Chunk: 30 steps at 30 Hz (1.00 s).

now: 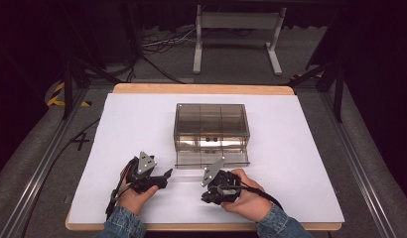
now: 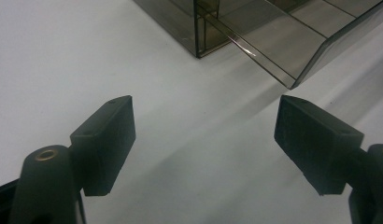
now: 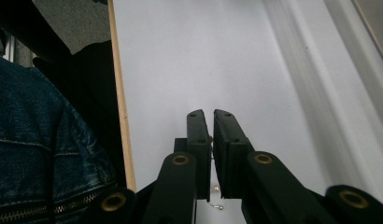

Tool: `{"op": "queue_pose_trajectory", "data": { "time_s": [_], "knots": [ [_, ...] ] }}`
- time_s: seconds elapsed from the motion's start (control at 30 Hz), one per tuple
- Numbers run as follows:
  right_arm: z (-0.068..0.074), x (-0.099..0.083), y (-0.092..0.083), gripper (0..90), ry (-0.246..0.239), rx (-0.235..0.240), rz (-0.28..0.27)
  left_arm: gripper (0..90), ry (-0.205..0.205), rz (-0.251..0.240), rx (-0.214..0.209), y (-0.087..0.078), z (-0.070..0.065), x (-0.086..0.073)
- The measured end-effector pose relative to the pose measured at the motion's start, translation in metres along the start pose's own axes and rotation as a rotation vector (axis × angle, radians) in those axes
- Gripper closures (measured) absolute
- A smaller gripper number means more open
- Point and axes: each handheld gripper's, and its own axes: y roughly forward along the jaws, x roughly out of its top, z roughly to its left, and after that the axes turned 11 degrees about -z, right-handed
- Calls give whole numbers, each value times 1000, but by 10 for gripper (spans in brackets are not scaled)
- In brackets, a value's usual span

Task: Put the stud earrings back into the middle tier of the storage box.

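From the high view, a smoky see-through box (image 1: 211,126) sat in the middle of the white table (image 1: 291,163). Its bottom drawer (image 1: 211,158) was pulled out toward the person. The left gripper (image 1: 164,176) rested on the table just left of the drawer. The right gripper (image 1: 207,194) sat near the drawer's front, a bit to the right.

In the left gripper view, the two black jaws stood wide apart with nothing between them. The drawer's corner (image 2: 292,51) was just ahead, not touching.

In the right gripper view, the jaws were squeezed almost together. A tiny metal thing, maybe a little hook (image 3: 216,205), seemed to hang low between them, but it was too small to be sure. A blue denim sleeve (image 3: 35,154) was at the side.

I think the small thing was meant for the drawer. To do that well, the right gripper should hold tight, go slowly over the open drawer, and let go low. The left gripper could hold the box steady.
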Motion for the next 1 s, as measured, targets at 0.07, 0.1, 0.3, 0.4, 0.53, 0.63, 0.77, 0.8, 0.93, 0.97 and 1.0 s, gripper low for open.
{"op": "queue_pose_trajectory", "data": {
  "time_s": [0.07,0.1,0.3,0.4,0.53,0.63,0.77,0.8,0.93,0.97,1.0],
  "knots": [
    [0,1,-1,852,1,0,-5,211,0,0,0,0,0,0],
    [0,1,-2,852,-2,-4,-8,211,0,0,0,0,0,0],
    [-2,3,-9,852,8,-11,-26,211,2,0,2,0,0,0],
    [-3,5,-12,852,7,-9,-36,210,0,-2,2,0,0,0],
    [-4,8,-15,852,14,-20,-41,211,0,-2,2,0,0,0],
    [-6,10,-18,852,15,-23,-46,211,0,0,0,0,0,0],
    [-8,12,-20,852,23,-30,-50,211,0,-2,1,0,0,0],
    [-8,13,-20,852,23,-31,-52,210,0,-2,0,0,0,0],
    [-10,16,-23,852,39,-41,-59,211,2,0,0,0,0,0],
    [-11,17,-24,852,44,-46,-59,211,0,-3,1,0,0,0],
    [-11,17,-25,852,52,-53,-60,211,-1,-3,0,0,0,0]
  ]
}}
